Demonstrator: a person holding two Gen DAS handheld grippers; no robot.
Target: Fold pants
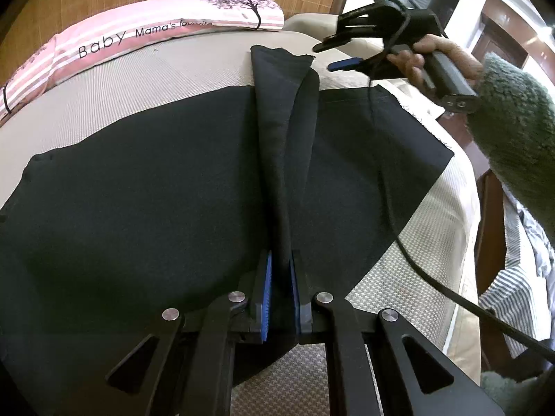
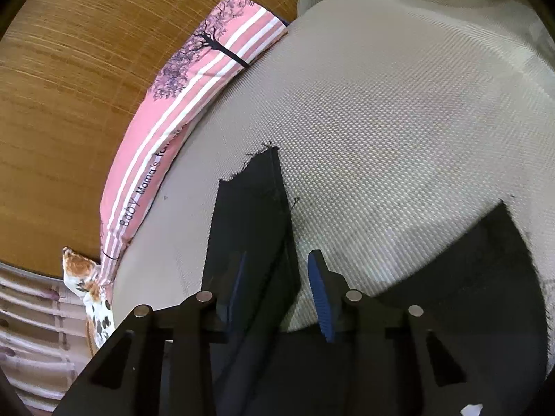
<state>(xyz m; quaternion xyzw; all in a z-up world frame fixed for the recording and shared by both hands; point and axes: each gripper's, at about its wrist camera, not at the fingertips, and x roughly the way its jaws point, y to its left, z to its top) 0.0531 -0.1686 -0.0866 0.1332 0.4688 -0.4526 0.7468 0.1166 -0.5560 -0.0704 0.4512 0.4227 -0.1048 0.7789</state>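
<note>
Black pants [image 1: 145, 190] lie spread on a beige woven mattress [image 1: 121, 86]. My left gripper [image 1: 280, 291] is shut on a raised fold of the pants that runs away from me to a frayed end [image 1: 281, 55]. My right gripper [image 1: 334, 57] is held in a hand above the far right of the pants, with its jaws apart and nothing between them. In the right wrist view the right gripper [image 2: 277, 294] is open above the same pants strip [image 2: 253, 215], with one blue pad [image 2: 321, 294] clear of the cloth.
A pink striped pillow [image 1: 138, 31] printed "Baby Mama's" lies along the far edge of the mattress by a woven wall; it also shows in the right wrist view [image 2: 180, 131]. A black cable [image 1: 433, 277] trails across the right side. Striped bedding [image 1: 513, 277] lies at the right.
</note>
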